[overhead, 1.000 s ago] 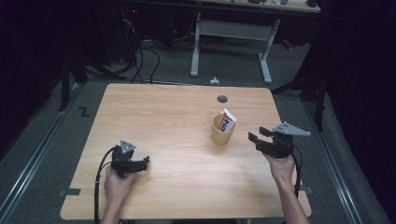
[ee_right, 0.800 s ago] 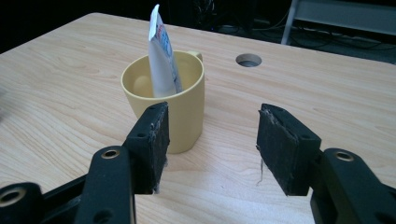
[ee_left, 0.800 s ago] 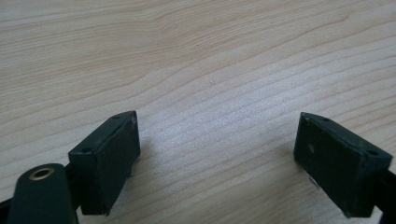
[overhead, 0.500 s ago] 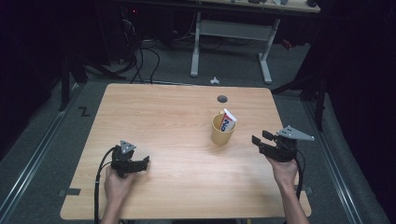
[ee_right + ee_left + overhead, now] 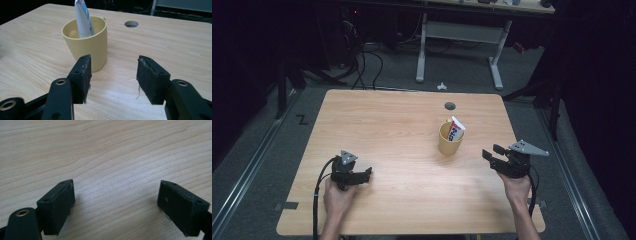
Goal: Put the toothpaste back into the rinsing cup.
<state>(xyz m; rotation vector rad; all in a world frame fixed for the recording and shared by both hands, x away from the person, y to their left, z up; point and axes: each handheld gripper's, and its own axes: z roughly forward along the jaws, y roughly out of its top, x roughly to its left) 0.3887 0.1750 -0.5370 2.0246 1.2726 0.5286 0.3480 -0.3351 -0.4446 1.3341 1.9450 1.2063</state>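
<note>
A yellow cup (image 5: 450,141) with a toothpaste tube (image 5: 455,129) standing inside is seen on the table (image 5: 387,130), near the right gripper (image 5: 490,152), whose jaws are apart and empty; the left gripper (image 5: 368,173) is also held apart, well away

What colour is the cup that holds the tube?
The cup is pale yellow, plain, with no pattern. It shows best in the right gripper view.

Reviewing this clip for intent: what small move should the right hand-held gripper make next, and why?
Probably ease the right hand-held gripper forward toward the yellow mug. Its jaws stand open with nothing between them, short of the mug, which holds a toothpaste tube.
</note>
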